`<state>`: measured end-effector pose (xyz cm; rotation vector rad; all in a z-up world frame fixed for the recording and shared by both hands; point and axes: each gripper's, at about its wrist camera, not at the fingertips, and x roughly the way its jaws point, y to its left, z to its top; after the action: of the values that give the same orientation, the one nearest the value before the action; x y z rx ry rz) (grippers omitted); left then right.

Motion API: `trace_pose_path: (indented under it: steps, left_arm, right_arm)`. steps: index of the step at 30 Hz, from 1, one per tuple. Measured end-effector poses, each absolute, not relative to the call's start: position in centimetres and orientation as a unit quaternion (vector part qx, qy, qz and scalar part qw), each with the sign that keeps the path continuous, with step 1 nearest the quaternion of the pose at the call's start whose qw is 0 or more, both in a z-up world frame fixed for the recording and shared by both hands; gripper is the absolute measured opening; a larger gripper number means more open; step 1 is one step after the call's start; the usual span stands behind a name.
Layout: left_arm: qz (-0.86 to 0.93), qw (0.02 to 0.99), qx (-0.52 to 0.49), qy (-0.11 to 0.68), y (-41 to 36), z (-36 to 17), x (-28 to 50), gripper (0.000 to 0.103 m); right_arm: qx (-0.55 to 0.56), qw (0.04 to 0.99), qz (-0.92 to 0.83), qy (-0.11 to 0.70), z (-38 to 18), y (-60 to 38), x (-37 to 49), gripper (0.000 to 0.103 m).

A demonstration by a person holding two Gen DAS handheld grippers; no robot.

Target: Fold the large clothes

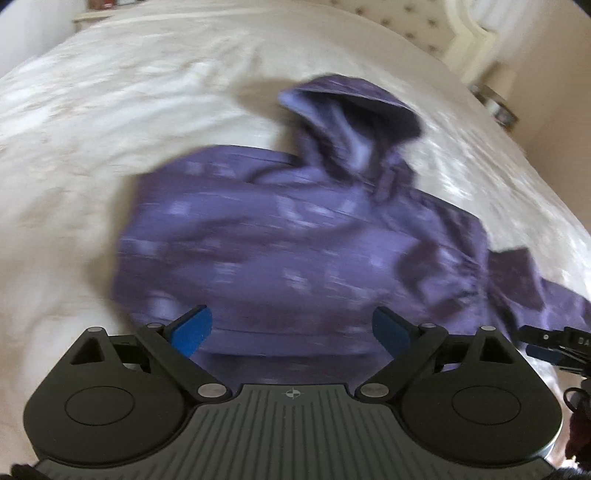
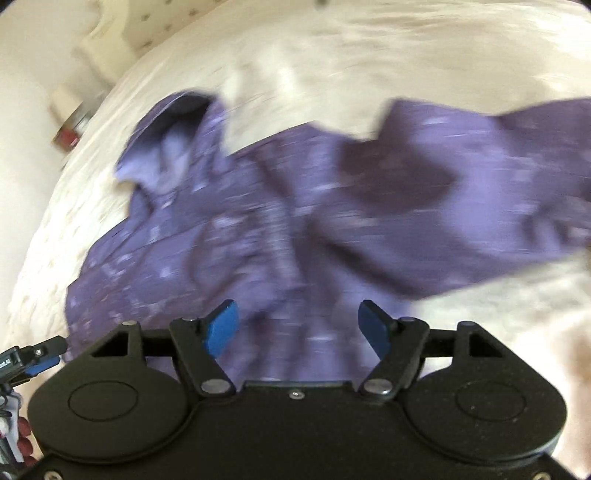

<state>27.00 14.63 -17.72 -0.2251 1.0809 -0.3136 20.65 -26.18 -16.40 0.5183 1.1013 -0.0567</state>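
Observation:
A purple hooded jacket (image 1: 288, 236) with a pale pattern lies spread on a cream bed cover (image 1: 110, 129). Its hood (image 1: 351, 125) points to the far side and one sleeve (image 1: 535, 291) stretches to the right. My left gripper (image 1: 291, 330) is open and empty, hovering over the jacket's near hem. In the right wrist view the jacket (image 2: 258, 229) lies below my right gripper (image 2: 299, 325), which is open and empty above the crumpled middle. A sleeve (image 2: 498, 155) runs off to the right there. Both views are blurred by motion.
A padded cream headboard (image 1: 436, 26) stands at the bed's far end. A small round object (image 1: 498, 107) sits beside the bed near the wall. The other gripper's tip shows at the right edge of the left wrist view (image 1: 554, 343).

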Motion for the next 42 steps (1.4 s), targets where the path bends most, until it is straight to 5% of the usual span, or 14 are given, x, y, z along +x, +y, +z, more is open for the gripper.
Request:
trace_pose_path:
  steps: [20,27,42]
  left_arm:
    - [-0.271,0.829,0.038,0.487,-14.4,-20.7,29.4,0.094]
    - [-0.230,0.807,0.075,0.538,-16.8,-24.6,30.5,0.103]
    - [-0.224,0.795,0.086,0.558,-17.0,-25.4,30.9,0.103]
  right_arm:
    - [0.231,0.852,-0.096,0.459,-12.5,-44.7,14.2,0.075]
    - [0.206,0.863,-0.140,0.440,-11.3,-50.3,13.9,0.078]
    - [0.231,0.830,-0.195,0.469,-15.6,-58.3,16.4,0.085]
